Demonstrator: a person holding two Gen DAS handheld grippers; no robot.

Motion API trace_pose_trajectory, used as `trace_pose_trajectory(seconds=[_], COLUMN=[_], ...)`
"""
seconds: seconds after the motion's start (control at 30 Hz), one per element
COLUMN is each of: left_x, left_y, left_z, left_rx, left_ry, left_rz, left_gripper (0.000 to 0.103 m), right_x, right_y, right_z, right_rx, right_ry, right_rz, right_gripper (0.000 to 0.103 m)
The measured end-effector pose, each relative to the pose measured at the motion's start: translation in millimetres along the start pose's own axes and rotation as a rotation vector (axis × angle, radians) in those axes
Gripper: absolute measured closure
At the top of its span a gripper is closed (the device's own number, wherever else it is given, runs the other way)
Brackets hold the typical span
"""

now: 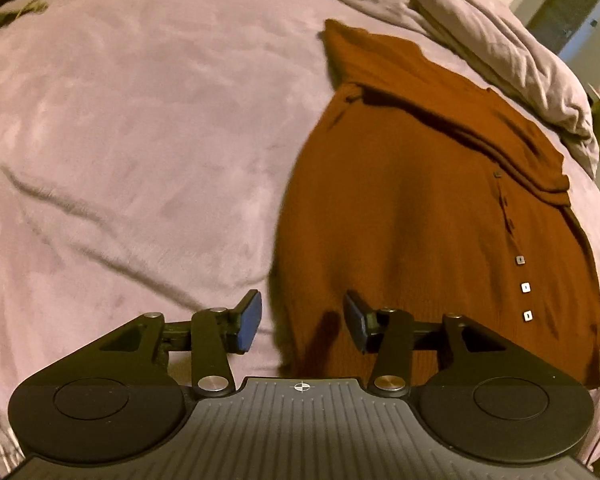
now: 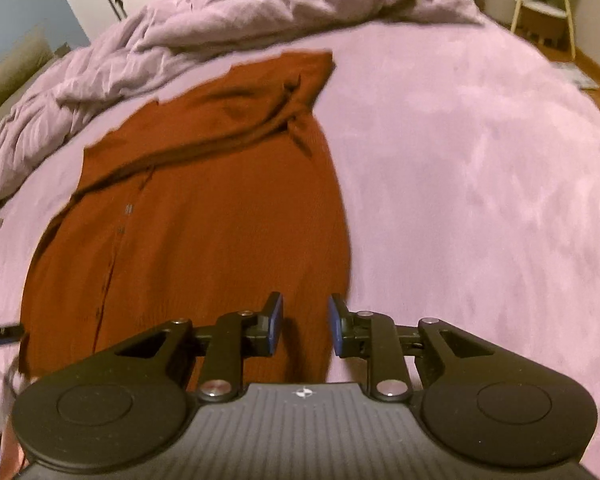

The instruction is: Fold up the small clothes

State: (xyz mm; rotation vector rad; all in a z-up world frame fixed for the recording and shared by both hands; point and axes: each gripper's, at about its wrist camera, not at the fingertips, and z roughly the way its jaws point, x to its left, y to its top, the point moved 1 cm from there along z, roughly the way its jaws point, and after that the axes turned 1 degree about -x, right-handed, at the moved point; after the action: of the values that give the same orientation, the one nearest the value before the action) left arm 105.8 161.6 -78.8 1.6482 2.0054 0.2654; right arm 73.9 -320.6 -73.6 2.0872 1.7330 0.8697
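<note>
From the left wrist, the left gripper (image 1: pixel 303 322) hangs with jaws apart and nothing between them, over the near left edge of the cardigan (image 1: pixel 440 208). That cardigan lies flat on the bed (image 1: pixel 120 140), one sleeve folded across its chest. Three white buttons (image 1: pixel 524 288) show down the placket (darker ones higher up are too small to count). A rumpled duvet (image 1: pixel 480 40) lies behind.

From the right wrist, the right gripper (image 2: pixel 305 322) is also empty, jaws parted narrowly, above the cardigan's (image 2: pixel 204 232) near right edge.

Risk, as I judge it: a narrow pinch may catch only the top layer at the hem, so the fold drags unevenly; it could also snag the bed cover, or the folded sleeve could slip loose when the hem lifts.

Count: one cardigan, two grippers, one duvet.
</note>
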Motion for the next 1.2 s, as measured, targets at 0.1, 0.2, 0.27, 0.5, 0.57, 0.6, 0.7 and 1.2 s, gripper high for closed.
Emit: trace_pose_trajectory(seconds=[0.1,0.2,0.27,0.5,0.57,0.6,0.7,1.2], left_x=[-12.8,-23.5,-25.4,-6.5,-1.7,-0.4,-0.5,8.9], left_y=[5.9,7.5,5.3,-4.6,-7.0,-7.6,-7.2,-7.1], left_z=[5.9,16.0,20.3,17.2,15.1,14.8,15.3,15.5], left_rx=[-0.01,-0.006,-0.004,0.009,0.011,0.012,0.014,0.043], left_ry=[0.002,0.018,0.037,0.035,0.028,0.028,0.028,-0.034], left_rz=[0.033,0.06,0.072,0.01,-0.001,-0.003,-0.003,-0.048], left_gripper=[0.042,0.035,0.033,0.03,0.029,0.028,0.028,0.029], right_x=[6.8,11.2,12.9,14.4,13.3,13.3,17.7,35.9], right_y=[29.2,62.7,82.5,127.3,134.4,136.9,144.0,120.0], right_z=[17.1,47.0,72.3,149.3,163.7,168.7,179.2,121.7], right_rx=[-0.056,-0.1,-0.107,-0.116,-0.11,-0.11,-0.102,-0.072], right_ry=[0.015,0.052,0.084,0.049,0.058,0.064,0.029,-0.072], right_rz=[0.027,0.123,0.207,0.447,0.511,0.534,0.534,0.119], right_gripper=[0.08,0.079,0.078,0.063,0.063,0.063,0.077,0.089])
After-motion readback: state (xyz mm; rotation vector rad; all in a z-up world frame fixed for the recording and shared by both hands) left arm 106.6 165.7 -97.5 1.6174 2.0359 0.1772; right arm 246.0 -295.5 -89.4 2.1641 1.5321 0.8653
